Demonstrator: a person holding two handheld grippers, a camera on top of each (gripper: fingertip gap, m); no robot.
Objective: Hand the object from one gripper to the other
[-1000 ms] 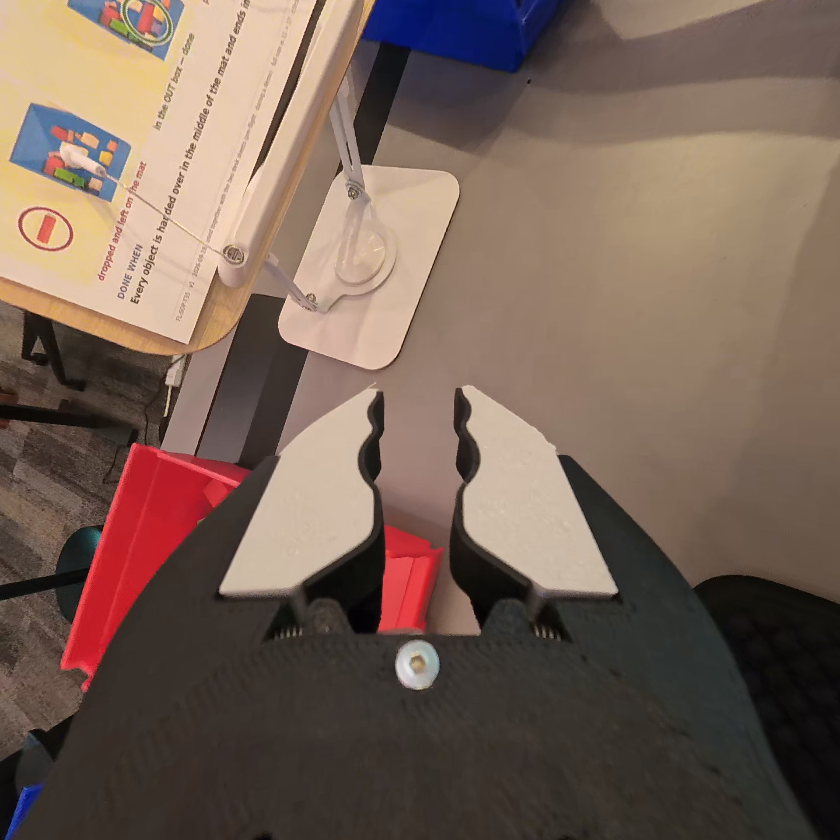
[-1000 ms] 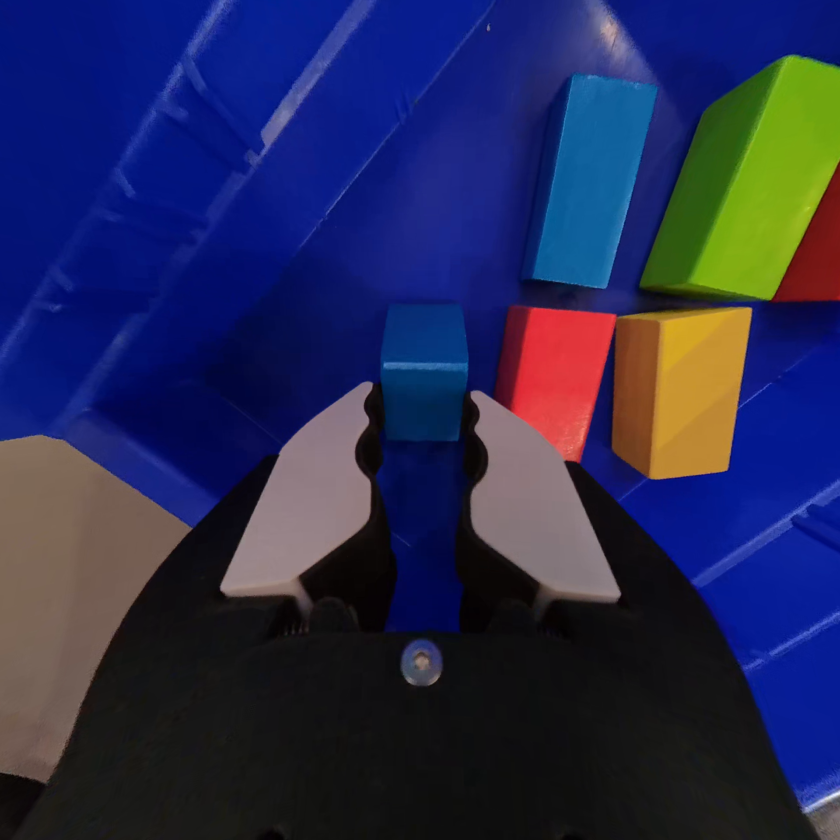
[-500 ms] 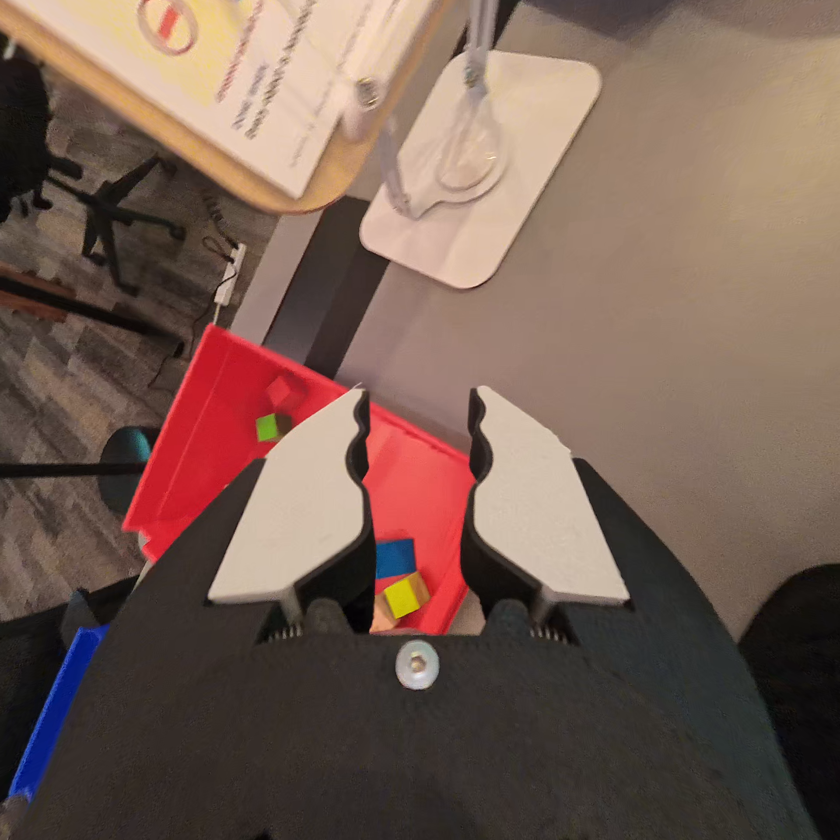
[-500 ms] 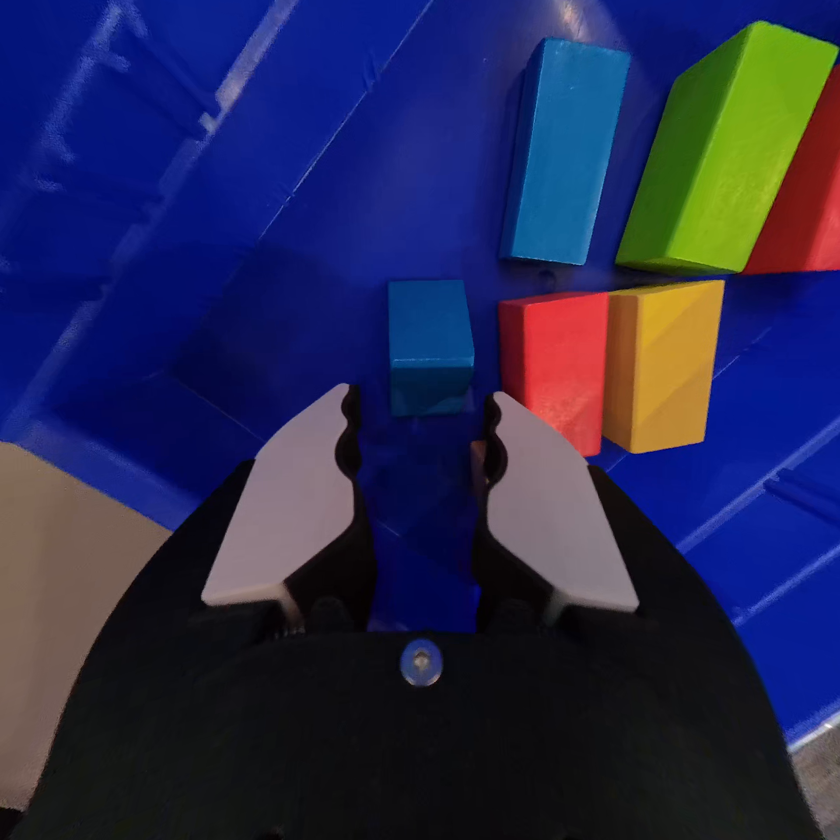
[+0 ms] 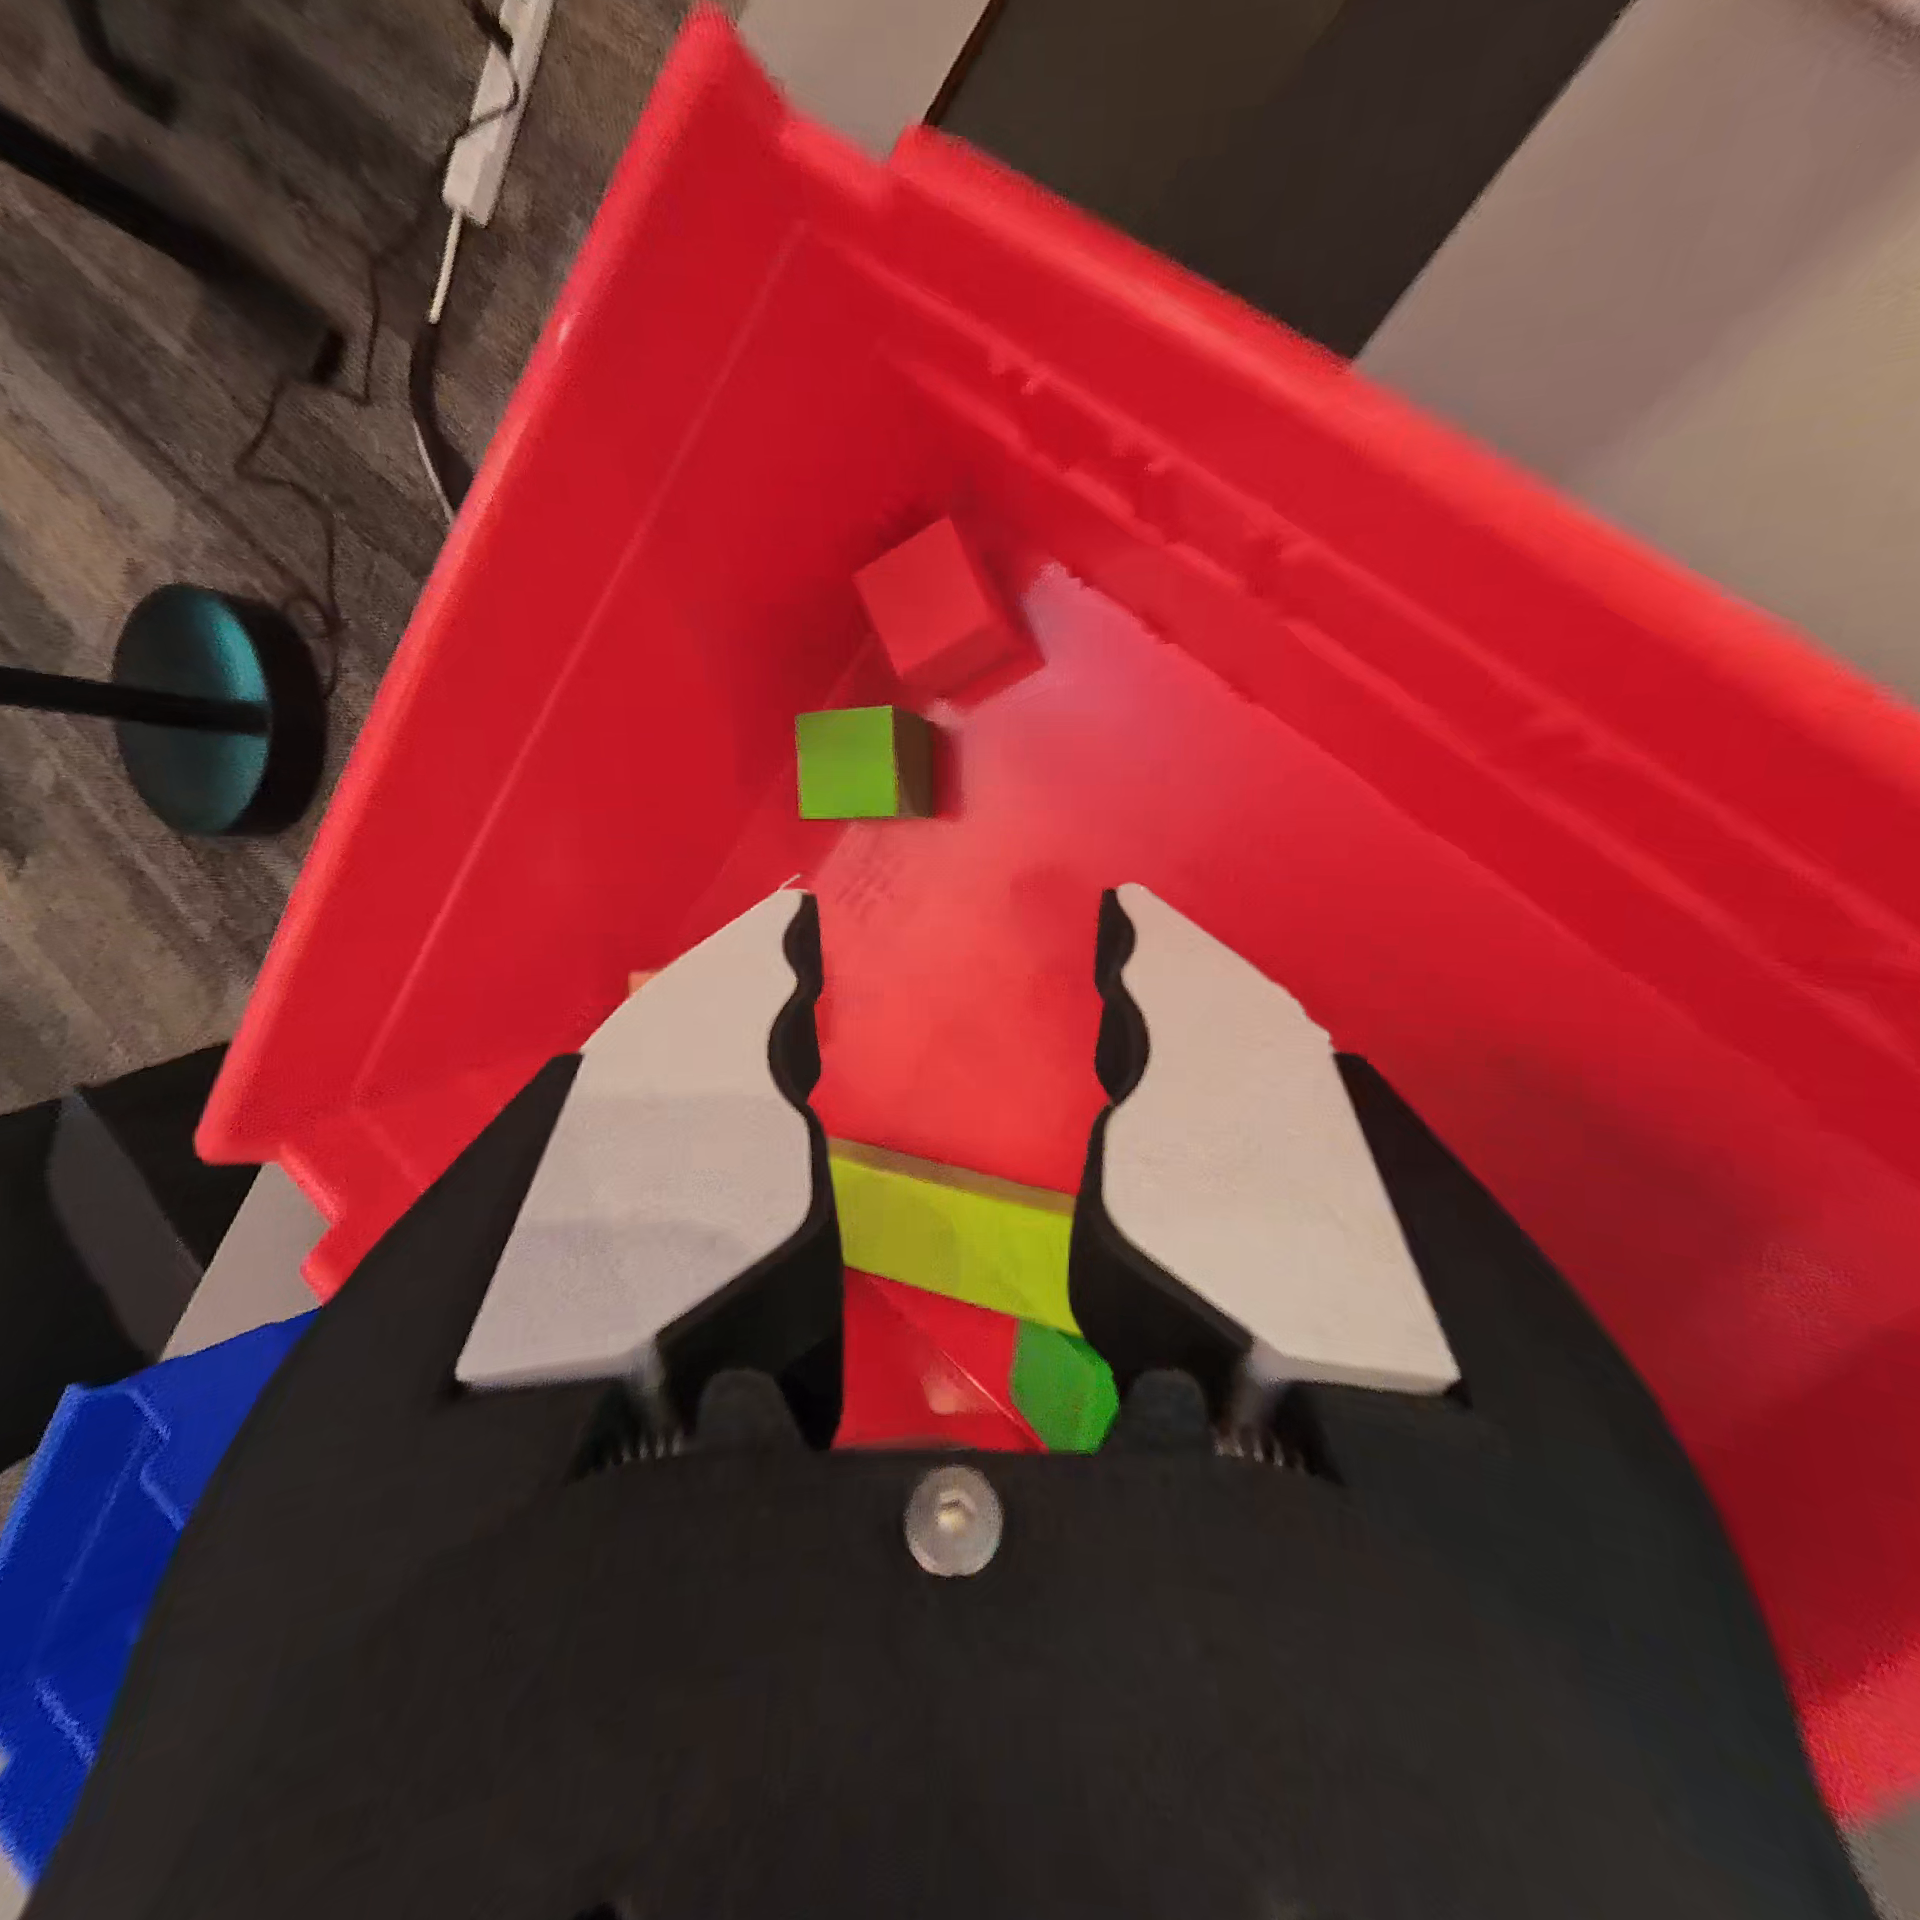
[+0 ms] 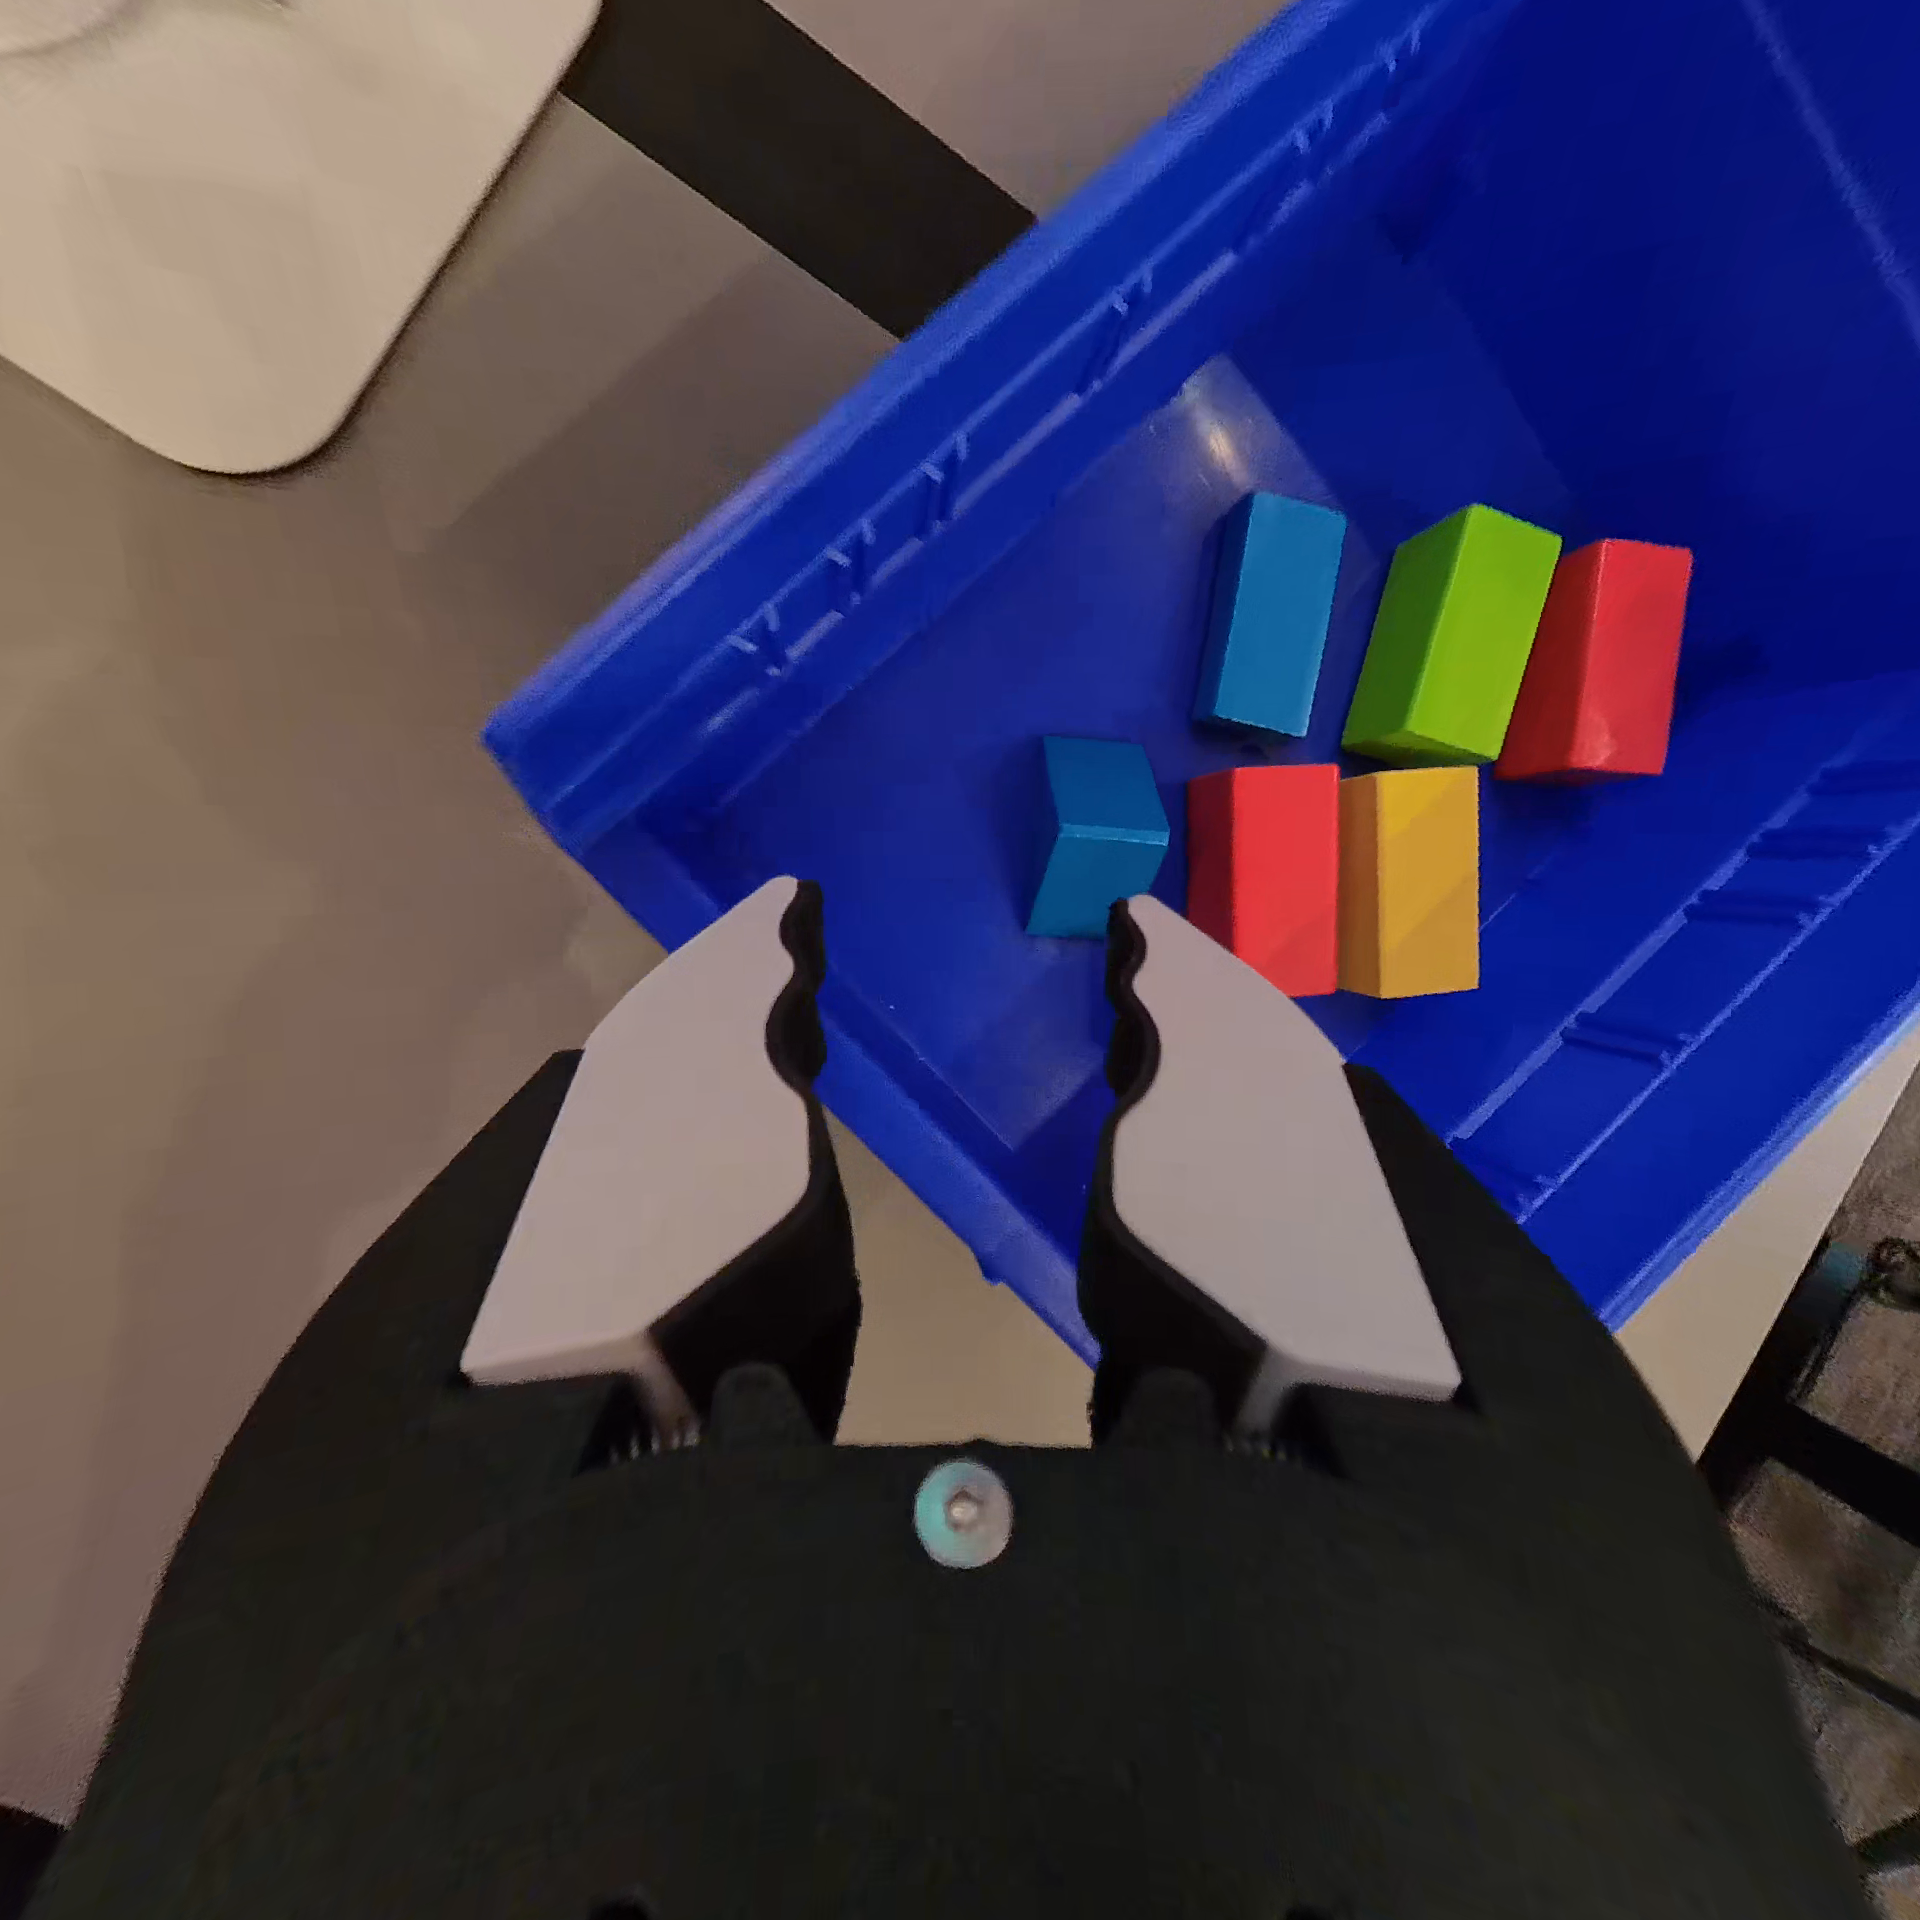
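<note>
left wrist view: the left gripper (image 5: 956,914) hangs over the red bin (image 5: 665,499), fingers spread with nothing between the tips. ahead of the tips sits a green cube (image 5: 844,764), beyond it a red cube (image 5: 935,613); a yellow-green block (image 5: 945,1236) lies crosswise under the finger roots. that one's long axis runs finger to finger, slightly tilted. the view is blurred, so a rushed grab could clip the bin wall or nudge a cube away.

right wrist view: the right gripper (image 6: 961,914) is spread too, empty, above the blue bin (image 6: 831,644). a small blue block (image 6: 1096,831) lies just beyond the right fingertip, standing roughly along the fingers. no handover can start with both empty.
</note>
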